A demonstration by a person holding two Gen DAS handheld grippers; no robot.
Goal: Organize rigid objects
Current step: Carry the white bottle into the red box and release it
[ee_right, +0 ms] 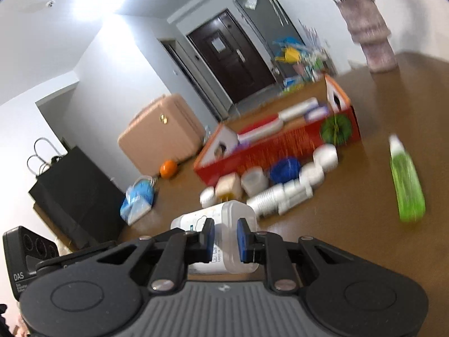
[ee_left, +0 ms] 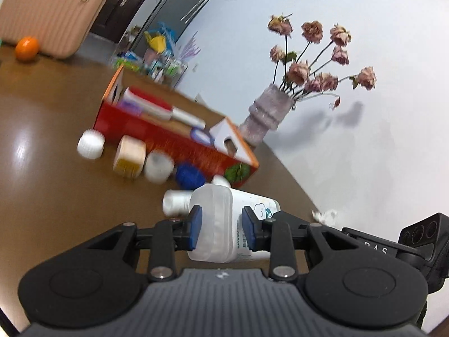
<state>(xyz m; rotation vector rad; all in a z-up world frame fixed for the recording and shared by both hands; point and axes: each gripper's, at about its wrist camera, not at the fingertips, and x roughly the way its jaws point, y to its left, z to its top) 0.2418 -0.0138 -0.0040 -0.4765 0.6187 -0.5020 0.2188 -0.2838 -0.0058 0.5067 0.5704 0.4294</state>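
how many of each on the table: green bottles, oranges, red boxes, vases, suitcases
green bottles: 1
oranges: 1
red boxes: 1
vases: 1
suitcases: 1
total: 5

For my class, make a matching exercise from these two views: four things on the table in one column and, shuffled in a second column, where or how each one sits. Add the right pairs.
Things
1. white bottle
2. green bottle
3. orange fruit
4. vase of dried roses

Places or states
A. lying alone on the table, right of the red box
B. beside the pink case
C. clamped between both grippers' jaws
D. standing by the white wall

Pairs: 1-C, 2-A, 3-B, 4-D
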